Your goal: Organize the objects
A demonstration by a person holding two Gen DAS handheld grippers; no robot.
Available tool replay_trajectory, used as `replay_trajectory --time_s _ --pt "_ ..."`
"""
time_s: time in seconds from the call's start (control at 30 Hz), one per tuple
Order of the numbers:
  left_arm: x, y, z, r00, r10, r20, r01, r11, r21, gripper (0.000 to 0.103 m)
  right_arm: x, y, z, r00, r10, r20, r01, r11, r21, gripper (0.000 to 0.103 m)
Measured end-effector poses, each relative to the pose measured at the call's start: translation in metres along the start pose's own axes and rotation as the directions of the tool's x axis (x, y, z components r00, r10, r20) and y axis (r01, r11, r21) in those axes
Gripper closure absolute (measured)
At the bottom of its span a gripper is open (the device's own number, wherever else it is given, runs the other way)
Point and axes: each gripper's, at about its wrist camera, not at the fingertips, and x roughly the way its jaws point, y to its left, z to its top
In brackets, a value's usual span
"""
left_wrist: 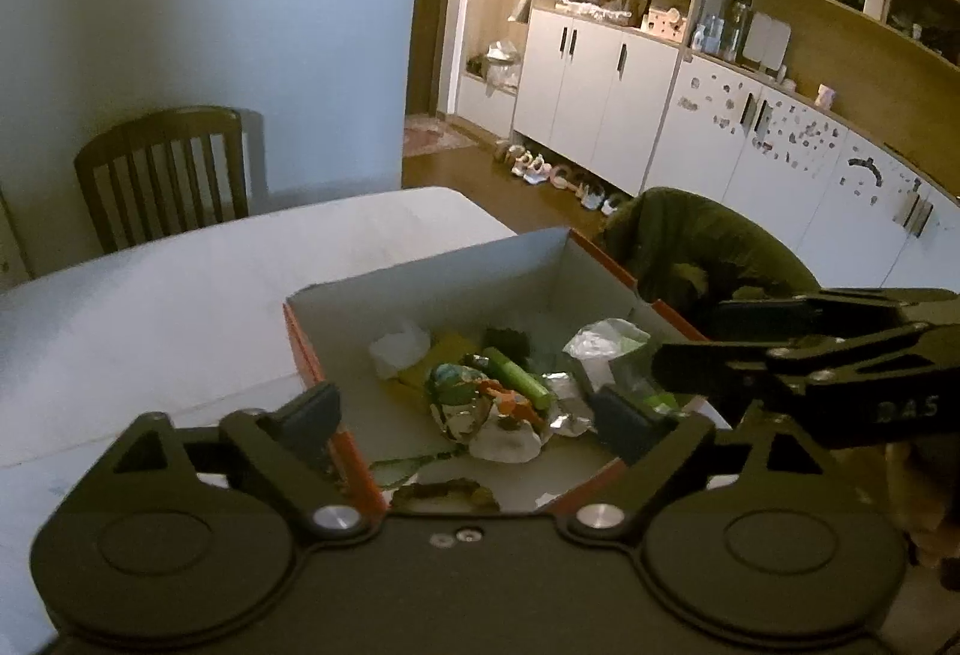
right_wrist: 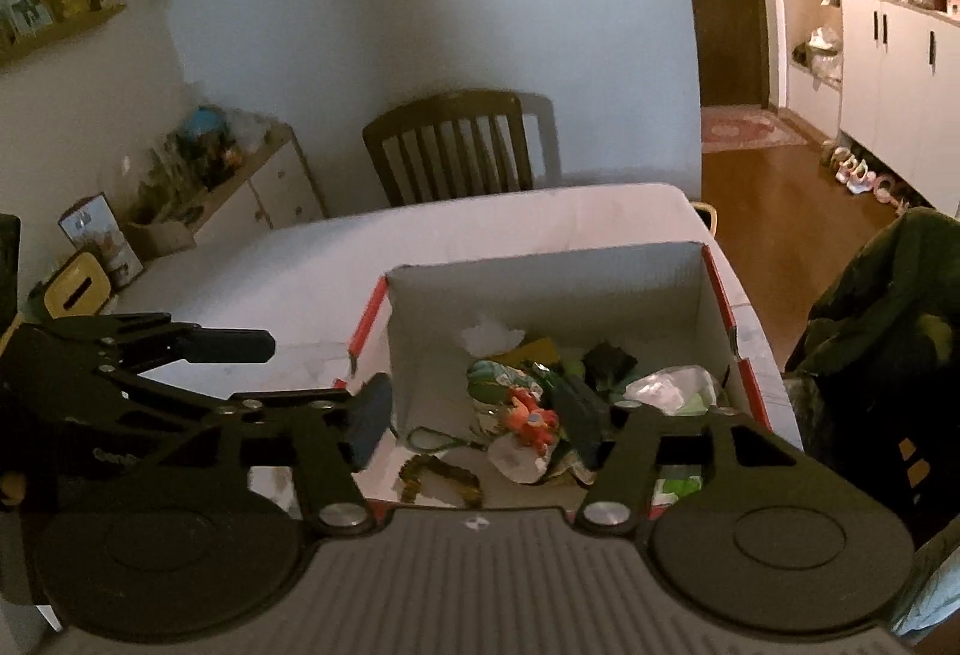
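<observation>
An open cardboard box (left_wrist: 305, 349) (right_wrist: 367, 316) with a red-orange outside and white inside stands on the white table (left_wrist: 180, 283). It holds a litter of small things: a green tube (left_wrist: 517, 380), a colourful foil wrapper (left_wrist: 462, 394) (right_wrist: 528, 418), crumpled white paper (left_wrist: 399, 346) (right_wrist: 492, 337) and a clear plastic bag (left_wrist: 606, 340) (right_wrist: 666, 388). My left gripper (left_wrist: 468, 415) hovers over the box's near-left part, jaws wide and empty. My right gripper (right_wrist: 477, 418) hangs over the near edge, also open and empty. Each shows in the other's view: right gripper (left_wrist: 693, 334), left gripper (right_wrist: 300, 373).
A wooden chair (left_wrist: 162, 169) (right_wrist: 450, 145) stands at the table's far side. A dark green jacket (left_wrist: 702, 241) (right_wrist: 882, 307) lies over a seat right of the box. A yellow tissue box (right_wrist: 75, 289) sits at the table's left end. White cabinets (left_wrist: 600, 85) line the far wall.
</observation>
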Motion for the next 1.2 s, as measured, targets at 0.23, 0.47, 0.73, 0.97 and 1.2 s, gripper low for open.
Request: replay_trajectory --time_s 0.23,0.47,0.73,0.97,1.2 --pt "-0.017 0.007 -0.007 0.999 -0.014 0.032 0.013 1.000 0.004 0.001 -0.019 0.013 -0.012 0.998 -0.031 0.053 0.031 0.999 0.012 0.018" --pt "-0.029 0.012 -0.013 0.997 -0.027 0.066 0.027 1.000 0.008 0.000 -0.034 0.024 -0.023 0.993 -0.055 0.108 0.052 0.998 0.033 0.007" --pt "-0.038 0.015 -0.019 0.997 -0.048 0.061 0.048 0.999 0.004 0.000 -0.048 0.036 -0.032 0.982 -0.090 0.165 0.080 0.995 0.066 0.000" --pt "-0.045 0.017 -0.026 0.996 -0.060 0.072 0.060 0.998 -0.008 0.000 -0.051 0.042 -0.040 0.980 -0.118 0.163 0.105 0.991 0.086 0.000" --pt "-0.048 0.019 -0.027 0.996 -0.050 0.076 0.051 0.999 -0.012 0.000 -0.055 0.046 -0.047 0.982 -0.122 0.145 0.108 0.989 0.103 0.000"
